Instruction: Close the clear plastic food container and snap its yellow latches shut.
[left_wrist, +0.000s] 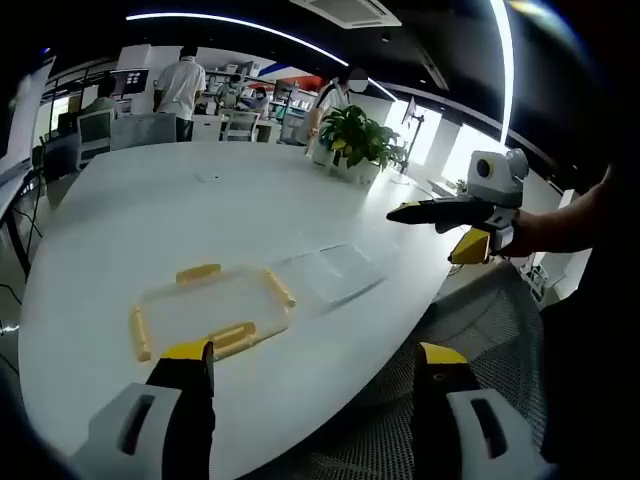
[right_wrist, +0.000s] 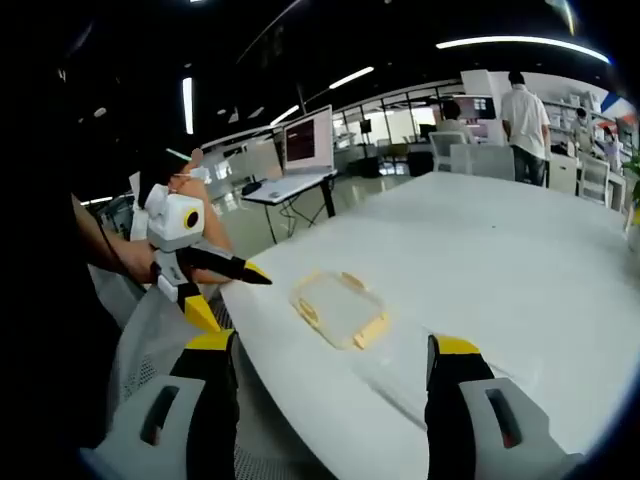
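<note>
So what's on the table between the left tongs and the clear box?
Nothing: just bare white table lies between the left tongs and the clear box, seen in the left gripper view.

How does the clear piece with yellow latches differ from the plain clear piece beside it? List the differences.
The latched piece has yellow latches along its edges, while the plain piece shows none. The latched piece lies nearer the left hand-held gripper, and the plain piece lies farther off, toward the right hand-held gripper. Both are clear plastic, lie flat on the white table, and are held by neither gripper.
</note>
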